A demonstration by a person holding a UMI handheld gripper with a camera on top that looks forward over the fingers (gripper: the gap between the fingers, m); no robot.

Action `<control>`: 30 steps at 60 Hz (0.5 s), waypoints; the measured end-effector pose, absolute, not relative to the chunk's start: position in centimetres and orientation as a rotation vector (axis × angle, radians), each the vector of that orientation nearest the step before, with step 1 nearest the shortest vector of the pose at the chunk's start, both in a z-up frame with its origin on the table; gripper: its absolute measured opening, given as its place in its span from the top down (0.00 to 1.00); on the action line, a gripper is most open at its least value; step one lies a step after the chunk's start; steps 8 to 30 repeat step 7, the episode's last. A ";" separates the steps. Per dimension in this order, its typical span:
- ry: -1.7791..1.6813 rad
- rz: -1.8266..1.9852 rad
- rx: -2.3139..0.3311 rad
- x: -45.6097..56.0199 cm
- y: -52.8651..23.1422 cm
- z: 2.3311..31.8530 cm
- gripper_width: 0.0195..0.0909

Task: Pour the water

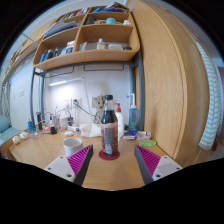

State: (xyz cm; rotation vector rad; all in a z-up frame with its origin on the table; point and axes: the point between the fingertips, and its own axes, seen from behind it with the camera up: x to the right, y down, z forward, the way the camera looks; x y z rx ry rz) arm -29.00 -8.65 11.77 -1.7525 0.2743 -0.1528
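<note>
A dark bottle (109, 130) with a red band stands upright on a round red coaster (108, 154) on the wooden table (112, 178). It is just ahead of my gripper (114, 160), about midway between the two fingers. My fingers, with magenta pads (80, 157), are spread wide and hold nothing. A white cup (72, 146) stands left of the bottle, beyond the left finger.
Several bottles and small items crowd the back of the table, among them a white spray bottle (121, 121). Wooden shelves (88, 42) hang above. A tall wooden cabinet (160, 75) rises to the right.
</note>
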 end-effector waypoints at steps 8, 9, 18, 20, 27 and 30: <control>0.273 -0.155 -1.730 -29.3 -8.6 12.4 0.09; 0.273 -0.155 -1.730 -29.3 -8.6 12.4 0.09; 0.273 -0.155 -1.730 -29.3 -8.6 12.4 0.09; 0.273 -0.155 -1.730 -29.3 -8.6 12.4 0.09; 0.273 -0.155 -1.730 -29.3 -8.6 12.4 0.09; 0.273 -0.155 -1.730 -29.3 -8.6 12.4 0.09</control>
